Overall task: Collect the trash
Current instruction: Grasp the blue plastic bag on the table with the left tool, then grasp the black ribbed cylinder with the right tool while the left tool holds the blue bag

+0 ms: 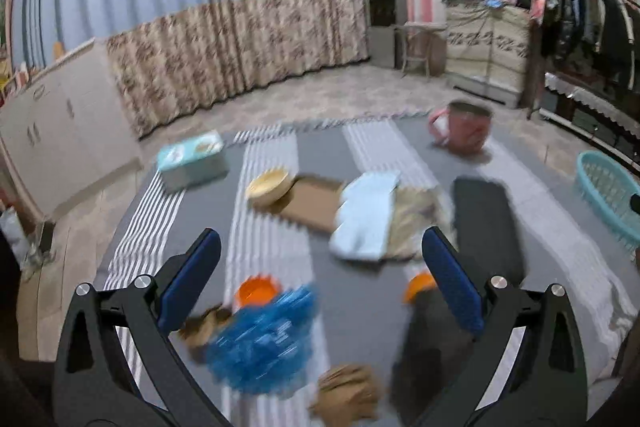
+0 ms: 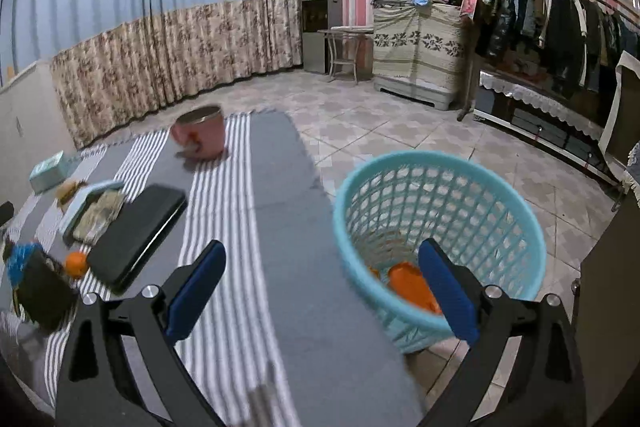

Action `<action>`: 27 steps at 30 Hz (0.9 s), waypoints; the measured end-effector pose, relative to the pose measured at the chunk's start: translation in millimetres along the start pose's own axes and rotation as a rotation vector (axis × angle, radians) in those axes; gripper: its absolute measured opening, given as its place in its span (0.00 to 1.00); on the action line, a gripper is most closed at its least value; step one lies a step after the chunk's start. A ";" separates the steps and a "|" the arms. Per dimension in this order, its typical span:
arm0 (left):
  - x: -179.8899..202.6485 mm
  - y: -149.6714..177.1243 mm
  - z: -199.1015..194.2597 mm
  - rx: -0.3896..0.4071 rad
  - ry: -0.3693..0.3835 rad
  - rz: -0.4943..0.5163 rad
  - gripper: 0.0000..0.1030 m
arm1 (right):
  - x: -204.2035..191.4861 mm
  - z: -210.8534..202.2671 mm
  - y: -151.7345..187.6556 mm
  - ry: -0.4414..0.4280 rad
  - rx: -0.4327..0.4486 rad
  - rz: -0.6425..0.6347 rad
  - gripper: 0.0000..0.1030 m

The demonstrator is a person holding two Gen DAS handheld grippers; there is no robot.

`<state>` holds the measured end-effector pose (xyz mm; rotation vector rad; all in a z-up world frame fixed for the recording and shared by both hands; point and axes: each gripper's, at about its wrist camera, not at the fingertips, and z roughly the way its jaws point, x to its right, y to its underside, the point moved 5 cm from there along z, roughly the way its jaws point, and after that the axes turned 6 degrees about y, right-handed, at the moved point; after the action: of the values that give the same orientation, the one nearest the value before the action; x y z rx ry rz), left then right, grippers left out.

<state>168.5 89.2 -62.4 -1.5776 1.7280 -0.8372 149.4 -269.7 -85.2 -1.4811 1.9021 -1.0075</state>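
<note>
Striped counter (image 1: pixel 360 307) spreads wide, teal basket (image 2: pixel 440 195) off its right edge. Left gripper (image 1: pixel 320 267), fingers apart and empty, hovers nearer the crumpled blue wrapper (image 1: pixel 260 343), just below-left. Right gripper (image 2: pixel 322 279) gapes empty beside the basket.

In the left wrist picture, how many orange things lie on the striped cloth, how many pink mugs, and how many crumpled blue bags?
orange things: 2
pink mug: 1
crumpled blue bag: 1
Total: 4
</note>
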 end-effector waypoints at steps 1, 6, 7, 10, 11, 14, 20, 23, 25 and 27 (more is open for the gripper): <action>-6.9 5.8 2.4 -0.010 -0.004 -0.006 0.94 | -5.7 -1.1 3.9 -0.002 -0.005 -0.010 0.92; -31.7 36.6 15.8 -0.073 0.020 -0.056 0.93 | -38.1 -10.3 6.8 -0.006 -0.013 -0.050 0.92; -30.9 40.0 17.0 -0.081 0.027 -0.057 0.92 | -42.5 -12.9 5.8 -0.010 -0.010 -0.053 0.92; -31.5 49.8 22.7 -0.102 0.036 -0.040 0.84 | -57.4 -22.7 3.3 -0.017 0.004 -0.074 0.92; -30.4 52.0 25.0 -0.108 0.043 -0.037 0.78 | -61.2 -23.9 3.6 -0.017 0.003 -0.082 0.92; -30.5 60.3 34.3 -0.142 0.067 -0.033 0.58 | -75.2 -30.4 8.5 -0.023 0.000 -0.093 0.92; -32.2 56.3 37.4 -0.144 0.116 -0.030 0.27 | -99.7 -41.9 18.1 -0.037 -0.002 -0.133 0.92; -31.9 42.9 26.6 -0.106 0.123 -0.019 0.27 | -110.7 -48.3 18.7 -0.056 -0.004 -0.133 0.92; -32.9 32.1 17.4 -0.072 0.115 -0.001 0.27 | -120.1 -53.3 20.0 -0.082 -0.011 -0.128 0.92; -37.2 21.9 9.9 -0.041 0.116 0.002 0.27 | -130.5 -57.0 20.9 -0.092 -0.020 -0.130 0.92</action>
<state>166.3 127.6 -84.4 -1.5811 1.8387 -0.9143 127.8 -127.9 -73.8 -1.6513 1.7760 -0.9626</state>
